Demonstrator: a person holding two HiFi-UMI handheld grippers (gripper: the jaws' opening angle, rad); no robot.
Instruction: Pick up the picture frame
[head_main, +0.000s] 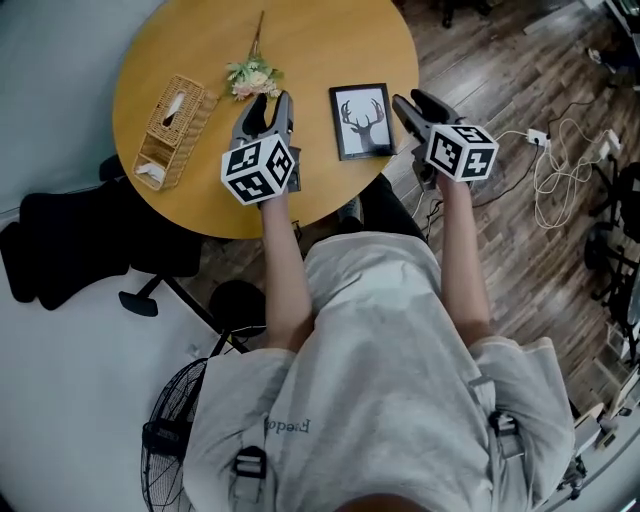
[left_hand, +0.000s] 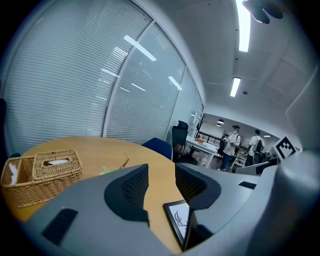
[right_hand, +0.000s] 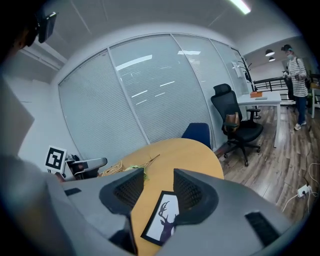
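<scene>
Picture frame (head_main: 362, 121): flat on the round table (head_main: 330, 40).
Left gripper (head_main: 268, 108): jaws spread, empty.
Right gripper (head_main: 412, 105): jaws spread, empty, beside the frame.

This is an open-plan office. Behind the round table (head_main: 320, 40) runs a curved glass wall with closed blinds (right_hand: 150, 100), and a blue chair (right_hand: 197, 134) sits at the table's far edge. Beyond the table a black swivel chair (right_hand: 235, 122) stands by a white desk (right_hand: 260, 98). People (left_hand: 231, 145) stand among more desks under ceiling strip lights (left_hand: 243, 25). Cables (head_main: 560, 160) trail over the wood floor (head_main: 500, 90) beside the table.
</scene>
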